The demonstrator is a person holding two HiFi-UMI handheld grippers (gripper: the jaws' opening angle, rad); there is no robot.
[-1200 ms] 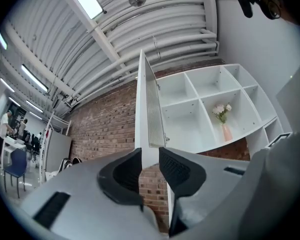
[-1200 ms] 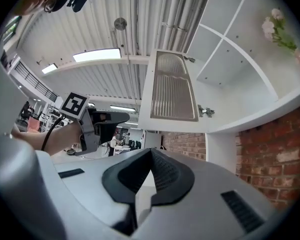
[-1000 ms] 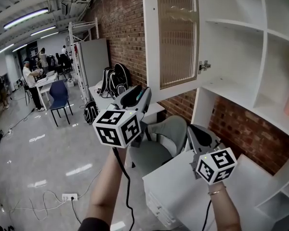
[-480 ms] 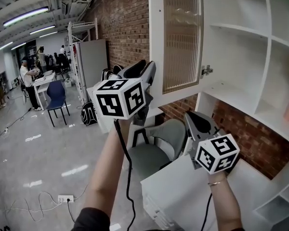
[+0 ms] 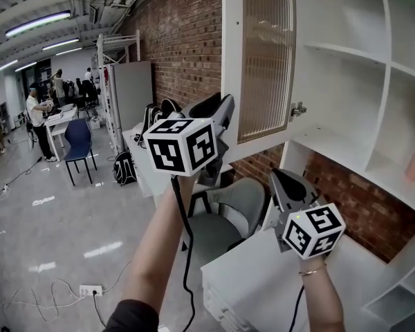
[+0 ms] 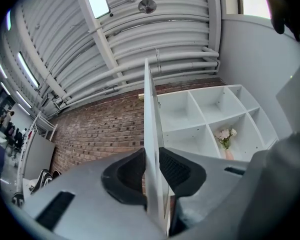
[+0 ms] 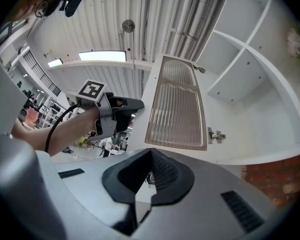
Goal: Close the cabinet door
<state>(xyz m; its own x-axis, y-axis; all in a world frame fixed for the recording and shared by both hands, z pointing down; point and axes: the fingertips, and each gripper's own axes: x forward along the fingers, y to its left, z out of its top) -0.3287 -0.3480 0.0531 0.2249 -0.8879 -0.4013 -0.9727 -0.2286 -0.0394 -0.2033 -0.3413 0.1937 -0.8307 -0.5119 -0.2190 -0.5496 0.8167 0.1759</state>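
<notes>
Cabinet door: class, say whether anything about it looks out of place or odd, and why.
The cabinet door stands open, swung out from the white shelf unit on its hinge, leaving the compartments uncovered. The door itself looks undamaged, and nothing else stands out.

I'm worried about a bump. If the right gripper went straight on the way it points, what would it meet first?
Probably the open cabinet door, near its lower edge: it fills the view just beyond the closed jaws of the right gripper. Depth is unclear, so it might pass just beneath.
</notes>
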